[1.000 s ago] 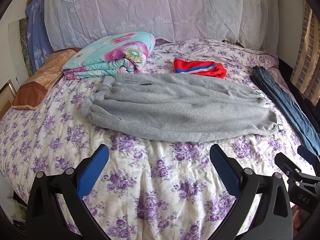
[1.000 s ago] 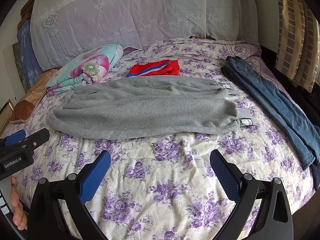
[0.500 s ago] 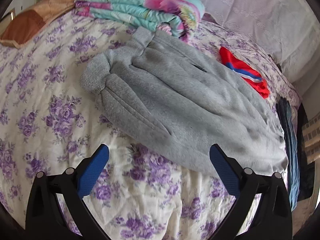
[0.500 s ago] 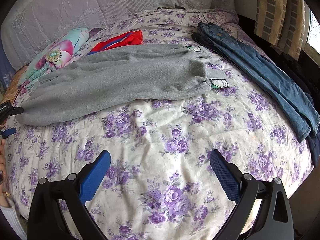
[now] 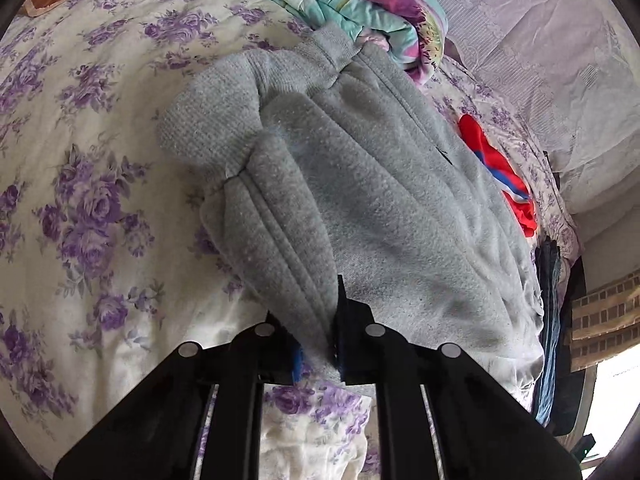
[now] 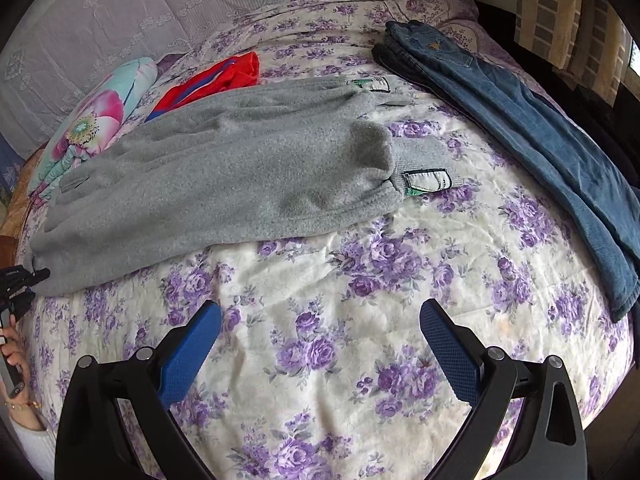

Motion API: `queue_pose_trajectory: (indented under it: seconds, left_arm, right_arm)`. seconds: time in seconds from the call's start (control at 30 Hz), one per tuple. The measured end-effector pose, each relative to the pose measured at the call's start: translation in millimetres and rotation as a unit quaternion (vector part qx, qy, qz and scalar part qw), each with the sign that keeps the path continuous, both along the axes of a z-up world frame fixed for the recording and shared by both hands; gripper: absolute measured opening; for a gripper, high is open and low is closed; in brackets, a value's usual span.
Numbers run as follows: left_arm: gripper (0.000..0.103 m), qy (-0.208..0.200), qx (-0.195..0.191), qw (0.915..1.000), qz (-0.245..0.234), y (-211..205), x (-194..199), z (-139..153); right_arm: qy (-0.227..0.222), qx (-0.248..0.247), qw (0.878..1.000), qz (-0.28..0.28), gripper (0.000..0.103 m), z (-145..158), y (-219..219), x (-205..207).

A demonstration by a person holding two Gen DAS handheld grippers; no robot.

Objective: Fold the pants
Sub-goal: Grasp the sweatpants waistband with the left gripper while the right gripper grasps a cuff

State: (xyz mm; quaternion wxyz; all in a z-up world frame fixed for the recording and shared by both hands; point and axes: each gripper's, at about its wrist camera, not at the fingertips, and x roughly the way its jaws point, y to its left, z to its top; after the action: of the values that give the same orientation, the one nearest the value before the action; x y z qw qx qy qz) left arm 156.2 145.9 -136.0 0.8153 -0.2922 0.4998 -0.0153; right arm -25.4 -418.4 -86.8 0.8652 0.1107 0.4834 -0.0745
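A wide bed (image 6: 320,280) fills both views, covered with a cream quilted spread printed with purple roses. Along its head leans a pale lilac lace-patterned cover (image 6: 120,12). At the right edge of the right wrist view hangs a tan and brown checked curtain (image 6: 560,12).

The grey fleece sweatpants (image 6: 224,176) lie lengthwise across the middle of the bed, waistband at one end, ribbed cuffs with white labels at the other. Behind them sit a folded turquoise quilt with pink flowers (image 6: 96,120) and a red garment with blue and white stripes (image 6: 216,76). A pair of dark blue jeans (image 6: 540,140) lies stretched along the bed's right side, apart from the sweatpants.

The left hand-held gripper (image 5: 318,340) is closing its jaws on the near edge of the sweatpants by the waistband, grey fabric pinched between its blue pads. The right hand-held gripper (image 6: 320,344) hovers with jaws wide apart above bare spread, near the cuff end, holding nothing.
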Motion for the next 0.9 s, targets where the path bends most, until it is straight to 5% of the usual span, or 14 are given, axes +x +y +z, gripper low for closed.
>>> queue_pose_trajectory:
  seconds: [0.23, 0.3, 0.33, 0.37, 0.47, 0.73, 0.9]
  left_arm:
    - [0.012, -0.004, 0.007, 0.9999, -0.011, 1, 3, -1]
    - [0.012, -0.003, 0.005, 0.9999, -0.011, 3, 4, -4]
    - [0.012, -0.002, 0.006, 0.9999, -0.011, 3, 4, -5]
    - [0.012, 0.000, 0.006, 0.9999, -0.011, 2, 6, -5]
    - [0.011, 0.004, 0.006, 1.0000, -0.002, 1, 8, -3]
    - [0.009, -0.031, 0.004, 0.9995, 0.009, 13, -50, 25]
    - [0.010, -0.023, 0.028, 0.9993, -0.008, 10, -79, 18]
  right_arm:
    - [0.029, 0.119, 0.992, -0.035, 0.099, -42, -37, 76]
    - [0.031, 0.099, 0.993, -0.061, 0.085, -51, -40, 89]
    - [0.010, 0.081, 0.994, -0.079, 0.062, -49, -42, 89]
    - [-0.015, 0.079, 0.993, -0.085, 0.010, -45, -44, 87]
    - [-0.030, 0.121, 0.988, -0.091, 0.008, -44, -54, 84]
    - [-0.054, 0.117, 0.990, -0.055, 0.008, 3, -52, 14]
    - [-0.018, 0.099, 0.994, -0.048, 0.009, -23, -50, -3]
